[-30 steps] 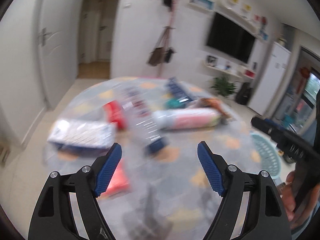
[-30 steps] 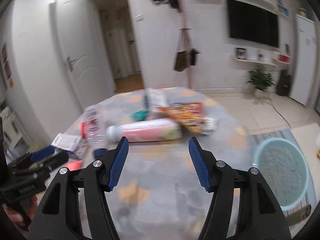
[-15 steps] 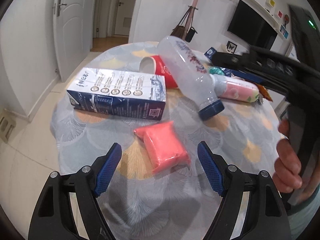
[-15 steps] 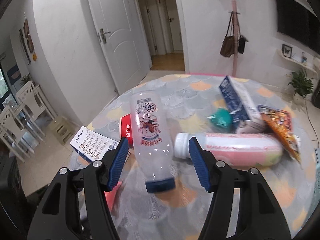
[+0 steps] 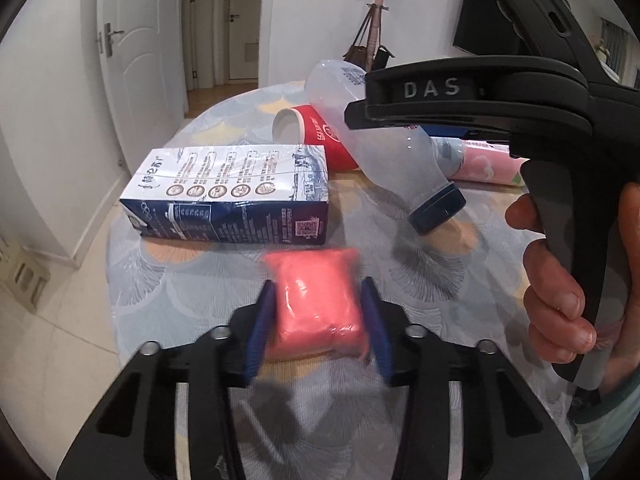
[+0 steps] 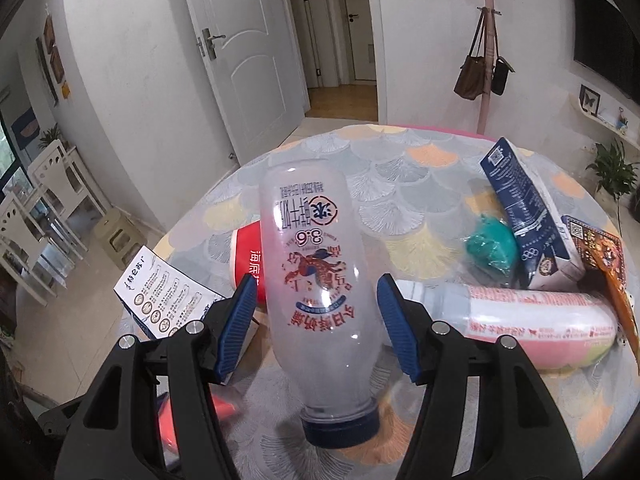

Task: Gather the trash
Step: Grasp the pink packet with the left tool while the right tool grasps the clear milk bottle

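Trash on the bench: pink packet [image 5: 318, 304] pinched in the left gripper [image 5: 318, 332].
Right gripper [image 6: 316, 320], open, straddles the clear bottle [image 6: 320, 296], its long axis running along the fingers.

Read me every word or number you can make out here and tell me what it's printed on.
"DAS": on the right gripper's black body.
"3.6": on the clear bottle, seen upside down.
Chinese print on the bottle, red cup and milk carton: too small or distorted to read reliably.

Pink packet [image 5: 318, 300], clear bottle [image 6: 320, 292] lying flat
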